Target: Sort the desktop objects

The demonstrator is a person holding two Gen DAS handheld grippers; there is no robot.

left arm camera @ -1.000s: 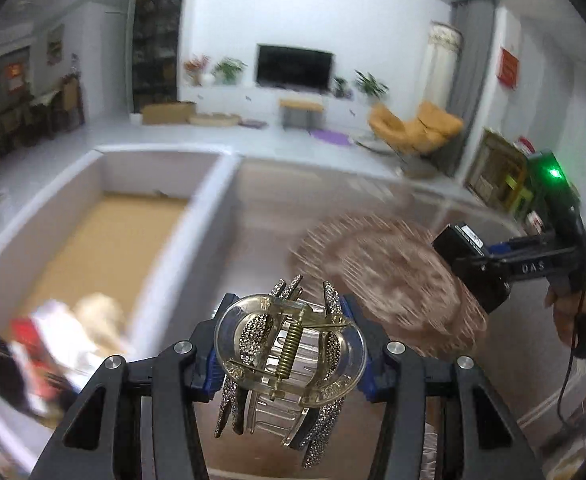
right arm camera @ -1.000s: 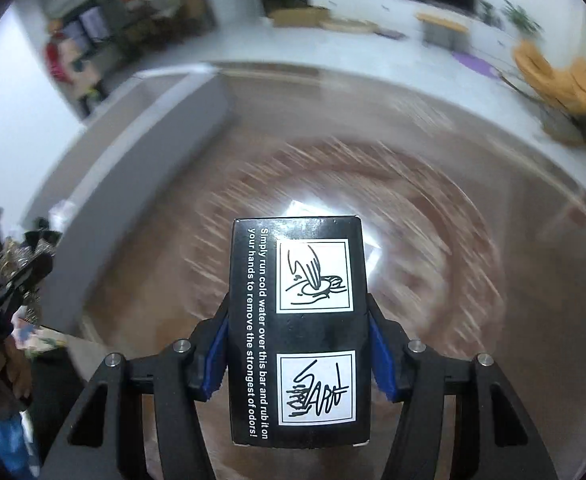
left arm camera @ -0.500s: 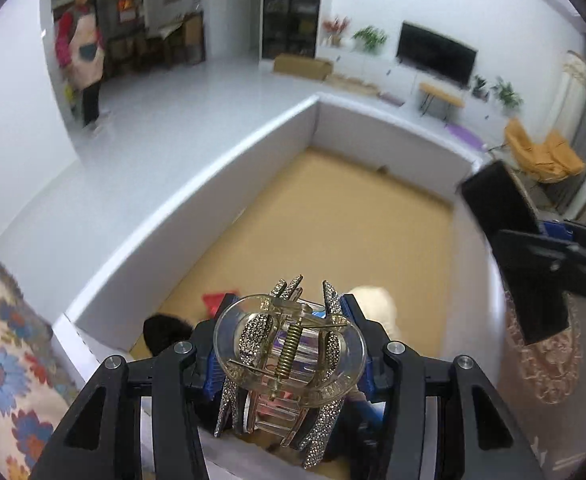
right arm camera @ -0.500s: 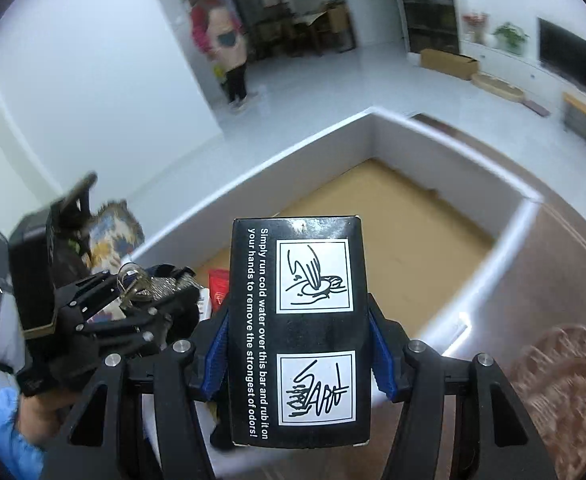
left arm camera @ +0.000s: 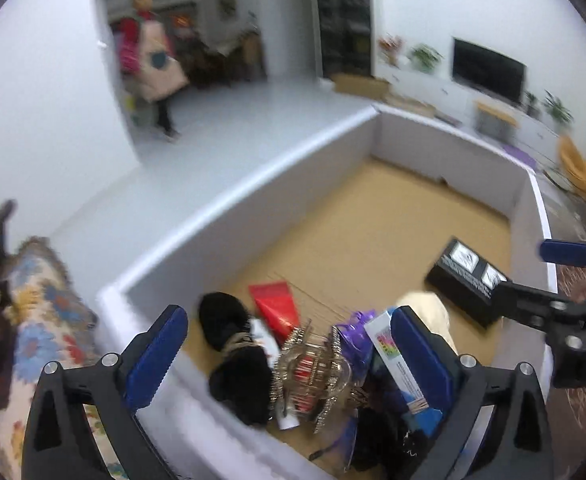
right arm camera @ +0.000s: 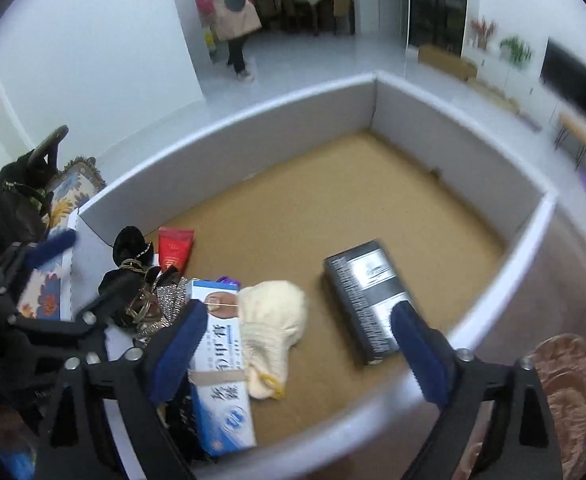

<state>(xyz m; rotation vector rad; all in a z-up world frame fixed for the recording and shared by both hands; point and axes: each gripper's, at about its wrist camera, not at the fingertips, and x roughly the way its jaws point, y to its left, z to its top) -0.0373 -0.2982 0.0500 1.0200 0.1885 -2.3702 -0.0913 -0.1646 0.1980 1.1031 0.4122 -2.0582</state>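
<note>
1. At the bottom of the left wrist view, the left gripper (left arm camera: 289, 354) is hanging over the near corner of the white box (left arm camera: 253, 176); its jaws are opening and standing wide apart, and the blue pads (left arm camera: 155, 354) are pressing on nothing.
2. Between and below those pads, low in the frame's centre, the rhinestone hair clip (left arm camera: 313, 372) is lying loose on the pile in the box, clear of both pads.
3. Around the clip are sitting a black hair tie (left arm camera: 233, 344) to its left, a red tube (left arm camera: 275, 310) just above it, and a blue-and-white carton (left arm camera: 397, 368) to its right, partly behind the right pad.
4. At the bottom of the right wrist view, the right gripper (right arm camera: 295, 346) is also opening its jaws wide, with nothing gripped; its fingers (right arm camera: 177, 350) are framing the near wall of the box.
5. The black box (right arm camera: 363, 300) is lying flat on the cardboard floor in the centre-right of that frame, just above the right-hand pad and free of it; whether it is touching the pad cannot be told.
6. Left of it, a cream knitted item (right arm camera: 273, 324) is resting against the carton.
7. In the upper part of both frames, beyond the box, a person (right arm camera: 229, 8) in a pale apron is standing at a doorway, and a television (left arm camera: 489, 70) is hanging at the upper right.
</note>
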